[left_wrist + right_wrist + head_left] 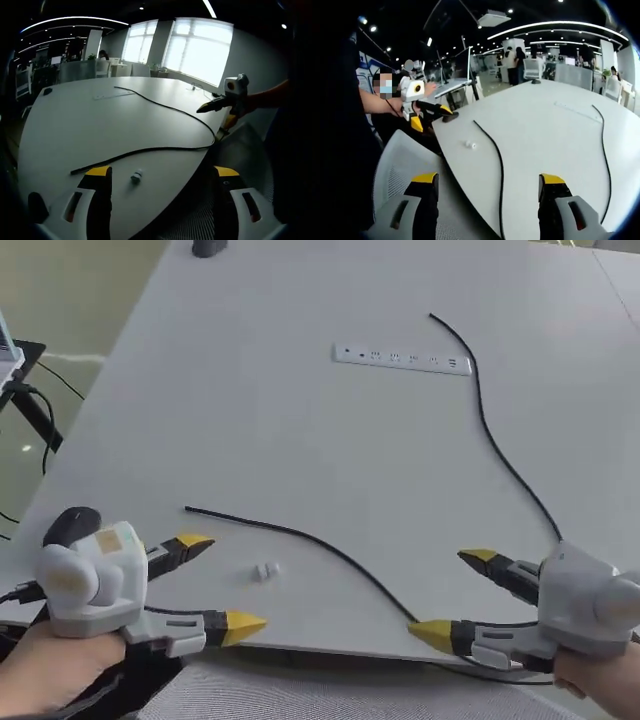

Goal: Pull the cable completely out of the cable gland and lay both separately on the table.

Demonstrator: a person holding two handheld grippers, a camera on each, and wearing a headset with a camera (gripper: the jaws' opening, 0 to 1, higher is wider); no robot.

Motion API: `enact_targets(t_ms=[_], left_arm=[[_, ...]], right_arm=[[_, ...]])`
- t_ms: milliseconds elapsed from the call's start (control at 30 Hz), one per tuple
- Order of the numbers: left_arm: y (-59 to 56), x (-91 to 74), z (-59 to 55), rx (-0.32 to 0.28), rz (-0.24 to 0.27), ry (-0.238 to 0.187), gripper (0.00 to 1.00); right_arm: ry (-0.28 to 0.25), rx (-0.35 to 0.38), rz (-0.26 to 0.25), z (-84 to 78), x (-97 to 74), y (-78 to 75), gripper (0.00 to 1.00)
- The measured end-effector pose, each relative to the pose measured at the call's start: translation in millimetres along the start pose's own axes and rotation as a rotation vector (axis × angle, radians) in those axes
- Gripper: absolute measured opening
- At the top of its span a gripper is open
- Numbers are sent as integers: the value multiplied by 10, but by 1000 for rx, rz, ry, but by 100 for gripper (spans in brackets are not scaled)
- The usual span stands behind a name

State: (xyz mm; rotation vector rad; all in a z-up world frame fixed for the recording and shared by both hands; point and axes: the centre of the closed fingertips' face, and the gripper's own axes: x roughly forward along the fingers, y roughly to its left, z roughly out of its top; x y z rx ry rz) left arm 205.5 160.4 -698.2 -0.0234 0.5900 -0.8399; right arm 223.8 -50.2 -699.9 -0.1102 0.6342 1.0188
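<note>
The table [300, 430] is overlooked from the head view. The cable [250, 521] is shared by the low, inward-facing gripper views.

Cable gland [265, 570] lay on table [300, 430] nr front edge, cable [300, 532] just behind it, power strip [402, 359] far behind, left gripper [230, 582] just left, right gripper [445, 593] well right.

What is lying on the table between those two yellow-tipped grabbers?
In the head view, a small white fitting and part of a black cable lie between the left gripper and the right gripper, apart from each other.
</note>
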Motion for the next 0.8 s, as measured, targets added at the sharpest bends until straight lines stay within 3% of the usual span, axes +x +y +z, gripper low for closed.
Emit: enact_targets(t_ms=[100, 333, 533, 800], left_arm=[[29, 10, -81, -14, 12, 31, 89], [118, -37, -111, -37, 53, 23, 95], [161, -69, -119, -54, 76, 21, 99], [229, -111, -130, -78, 90, 30, 99]], right_arm=[[10, 6, 7, -35, -5, 19, 86], [30, 10, 27, -112, 14, 85, 99], [54, 22, 38, -174, 8, 131, 99], [55, 15, 30, -134, 11, 89, 99]])
